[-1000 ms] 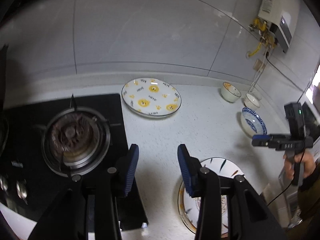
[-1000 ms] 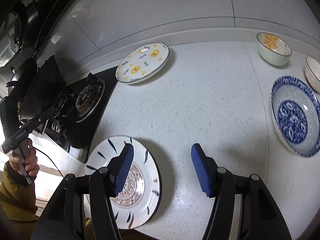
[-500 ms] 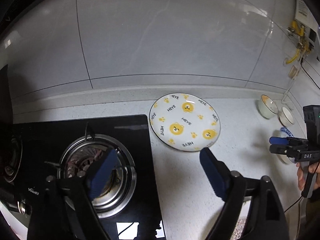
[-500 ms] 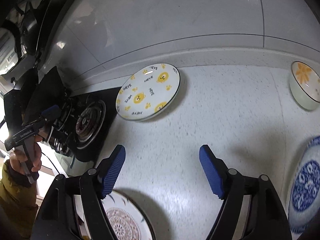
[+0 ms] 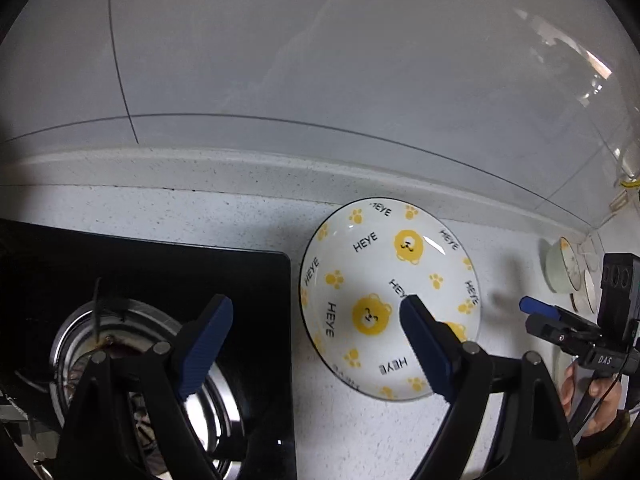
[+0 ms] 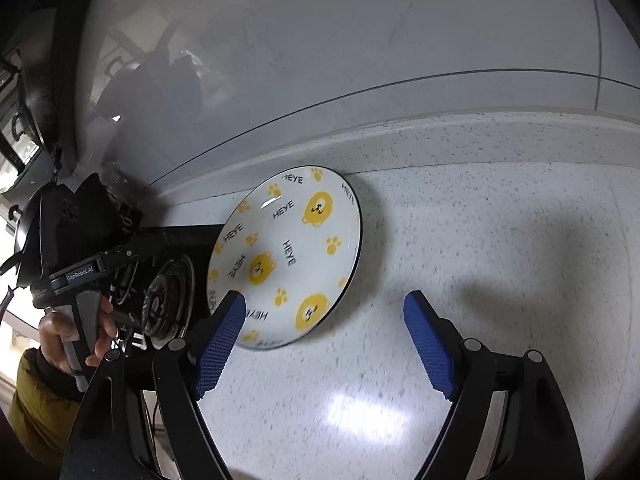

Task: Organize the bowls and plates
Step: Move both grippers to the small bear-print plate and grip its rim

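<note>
Both grippers have closed in on the bear-print plate (image 5: 390,300) since a second ago, leaving the other dishes out of view. It lies flat on the speckled counter (image 6: 500,240), against the far backsplash, just right of the stove (image 5: 160,300). Glazed ceramic — stiff, slick, breakable — best pinched at the rim. The left gripper (image 5: 316,344) and right gripper (image 6: 326,344) both hover wide open and empty, straddling its left and right edges.
</note>
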Demonstrator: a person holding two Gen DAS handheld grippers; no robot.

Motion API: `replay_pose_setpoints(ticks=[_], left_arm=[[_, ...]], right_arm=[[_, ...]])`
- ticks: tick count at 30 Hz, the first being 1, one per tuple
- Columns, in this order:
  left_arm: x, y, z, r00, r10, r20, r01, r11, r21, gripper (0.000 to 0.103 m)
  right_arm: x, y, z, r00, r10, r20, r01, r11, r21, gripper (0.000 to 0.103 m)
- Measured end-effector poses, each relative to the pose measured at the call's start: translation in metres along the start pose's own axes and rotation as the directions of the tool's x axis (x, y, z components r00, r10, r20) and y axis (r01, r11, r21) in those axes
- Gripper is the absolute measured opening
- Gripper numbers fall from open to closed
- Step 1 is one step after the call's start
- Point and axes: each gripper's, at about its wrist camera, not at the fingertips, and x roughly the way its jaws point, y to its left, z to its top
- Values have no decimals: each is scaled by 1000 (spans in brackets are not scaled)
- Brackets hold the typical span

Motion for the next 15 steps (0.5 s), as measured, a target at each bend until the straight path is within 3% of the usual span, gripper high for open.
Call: replay_pose_setpoints(ticks=[7, 13, 15], left_arm=[[45, -1, 11, 997, -36, -70, 34, 999, -20, 84], [68, -1, 16, 989, -82, -127, 74, 995, -66, 65], [74, 1, 16, 985, -96, -142, 85, 993, -86, 63]], right_arm=[[34, -16, 10, 997, 46, -54, -43, 997, 64, 77], [46, -23, 13, 991, 111, -72, -104, 989, 104, 76], [49, -23, 14, 989, 127, -74, -119, 987, 108, 69]])
